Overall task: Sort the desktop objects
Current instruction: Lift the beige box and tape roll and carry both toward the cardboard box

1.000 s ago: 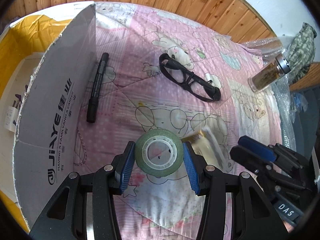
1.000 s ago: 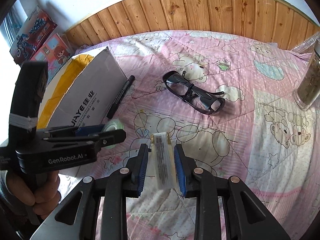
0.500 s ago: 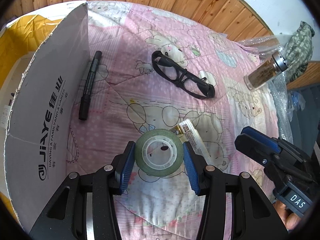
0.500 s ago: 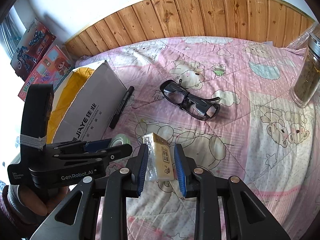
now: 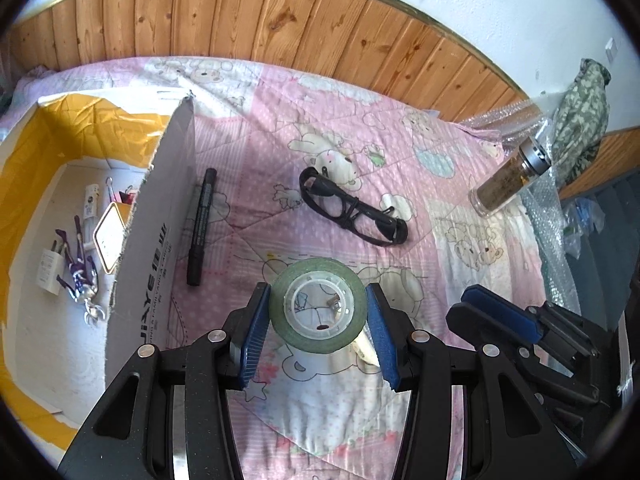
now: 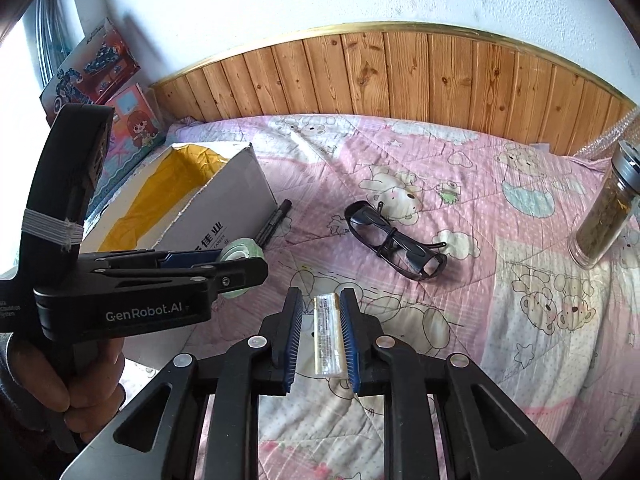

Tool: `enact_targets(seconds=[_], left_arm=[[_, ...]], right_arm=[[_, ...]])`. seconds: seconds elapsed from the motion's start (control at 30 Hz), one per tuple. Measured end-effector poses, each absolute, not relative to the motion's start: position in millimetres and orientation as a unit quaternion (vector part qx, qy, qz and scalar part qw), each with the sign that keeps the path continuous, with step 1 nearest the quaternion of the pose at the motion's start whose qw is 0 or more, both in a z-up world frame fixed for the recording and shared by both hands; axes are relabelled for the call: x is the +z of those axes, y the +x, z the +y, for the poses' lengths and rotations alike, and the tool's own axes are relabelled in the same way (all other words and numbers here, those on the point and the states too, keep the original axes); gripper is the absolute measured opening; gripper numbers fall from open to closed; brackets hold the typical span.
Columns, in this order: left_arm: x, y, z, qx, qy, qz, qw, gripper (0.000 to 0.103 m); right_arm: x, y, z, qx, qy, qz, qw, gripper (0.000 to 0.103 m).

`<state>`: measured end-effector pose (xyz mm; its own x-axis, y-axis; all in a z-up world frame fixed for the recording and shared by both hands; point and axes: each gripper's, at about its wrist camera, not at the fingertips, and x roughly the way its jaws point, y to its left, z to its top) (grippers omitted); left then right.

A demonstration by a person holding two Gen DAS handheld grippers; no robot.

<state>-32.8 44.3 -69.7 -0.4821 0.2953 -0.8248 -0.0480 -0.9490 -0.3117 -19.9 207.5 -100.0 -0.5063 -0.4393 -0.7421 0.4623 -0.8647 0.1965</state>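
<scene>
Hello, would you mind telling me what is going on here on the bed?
A person is sorting small things with a handheld gripper in each hand. The left gripper grips a green tape roll; the right gripper, whose jaws have just been closing, is clamped on a small wrapped packet. Both are held above the pink quilt. A black marker, glasses and a jar lie unsorted; the cardboard box already holds some items.

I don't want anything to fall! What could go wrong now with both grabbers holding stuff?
The round green tape roll is pinched only at its curved edges by the left gripper, so it might slip out. The slim, clear-wrapped gold packet in the right gripper could slide free. Either might drop short of the open cardboard box.
</scene>
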Motion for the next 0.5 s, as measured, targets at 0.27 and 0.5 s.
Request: enact_targets(seconds=[0.27,0.5], left_arm=[[-47.6,-32.5,22.3,0.862,-0.476,-0.149,0.096,0.049],[-42.1,-31.3,17.0,0.864,-0.470,-0.156,0.096,0.049]], right_arm=[[-110.3,-38.6,241.8,-0.866,0.449,-0.044,0.217,0.035],[-175.7,-46.2,177.0,-0.814,0.512,0.055,0.269,0.050]])
